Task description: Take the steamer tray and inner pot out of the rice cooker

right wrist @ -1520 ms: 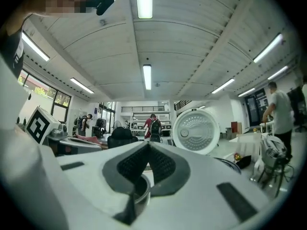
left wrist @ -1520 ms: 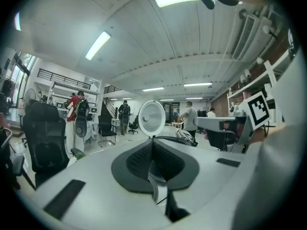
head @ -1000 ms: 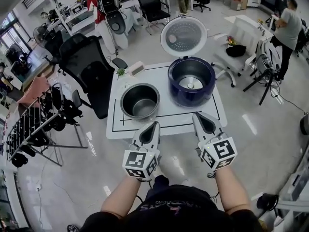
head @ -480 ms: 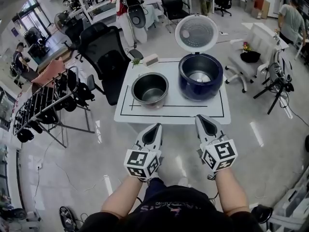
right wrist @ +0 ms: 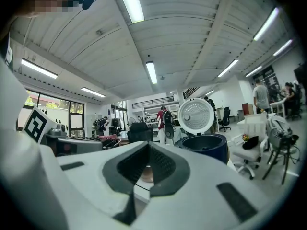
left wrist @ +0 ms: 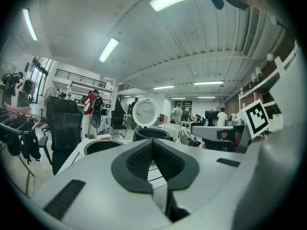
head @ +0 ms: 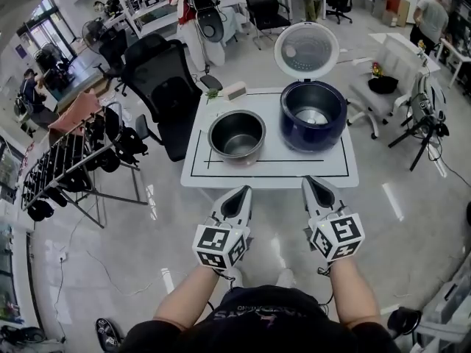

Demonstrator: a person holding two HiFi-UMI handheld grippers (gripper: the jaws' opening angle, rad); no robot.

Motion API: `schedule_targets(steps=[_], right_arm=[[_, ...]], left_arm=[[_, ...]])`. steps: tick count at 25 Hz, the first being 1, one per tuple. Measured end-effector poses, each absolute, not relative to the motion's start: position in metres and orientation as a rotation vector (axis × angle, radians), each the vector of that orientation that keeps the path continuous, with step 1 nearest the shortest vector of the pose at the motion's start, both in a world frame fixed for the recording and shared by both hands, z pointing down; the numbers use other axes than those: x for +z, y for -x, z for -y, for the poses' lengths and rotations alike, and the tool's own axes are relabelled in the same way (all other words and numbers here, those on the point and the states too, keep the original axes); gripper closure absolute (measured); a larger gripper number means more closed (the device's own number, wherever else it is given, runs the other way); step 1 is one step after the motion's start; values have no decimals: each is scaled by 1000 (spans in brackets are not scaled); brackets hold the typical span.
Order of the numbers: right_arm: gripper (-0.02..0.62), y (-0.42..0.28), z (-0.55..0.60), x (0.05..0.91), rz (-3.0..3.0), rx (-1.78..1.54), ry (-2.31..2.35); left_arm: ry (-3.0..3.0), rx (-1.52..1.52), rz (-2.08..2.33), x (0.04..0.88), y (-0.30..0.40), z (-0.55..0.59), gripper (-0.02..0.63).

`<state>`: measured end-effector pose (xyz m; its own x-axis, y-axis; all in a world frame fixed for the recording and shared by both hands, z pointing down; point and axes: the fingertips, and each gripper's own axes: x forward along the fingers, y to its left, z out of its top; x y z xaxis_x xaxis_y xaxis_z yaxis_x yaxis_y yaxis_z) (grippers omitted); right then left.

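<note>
Both pairs of jaws pressed fully together, gripping nothing: left gripper and right gripper side by side over the floor, short of the white table, touching nothing. On it, inner pot just left of the open rice cooker.

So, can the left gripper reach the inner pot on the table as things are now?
Probably not yet. The left gripper hangs short of the table, and its jaws are shut. Nothing stands between it and the inner pot, so a step forward with open jaws should do.
</note>
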<state>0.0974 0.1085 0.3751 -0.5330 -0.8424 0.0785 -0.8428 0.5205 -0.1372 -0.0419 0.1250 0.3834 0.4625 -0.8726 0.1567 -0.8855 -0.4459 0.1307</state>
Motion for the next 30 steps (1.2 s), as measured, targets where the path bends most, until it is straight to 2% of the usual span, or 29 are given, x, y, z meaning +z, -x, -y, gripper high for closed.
schedule_targets(steps=[10, 30], right_arm=[[594, -65, -114, 372, 2691, 241, -1625], [594, -60, -112, 370, 2643, 241, -1694]], left_arm=[[-2586, 105, 1438, 378, 72, -118, 603], [-2601, 83, 1376, 378, 78, -110, 603]])
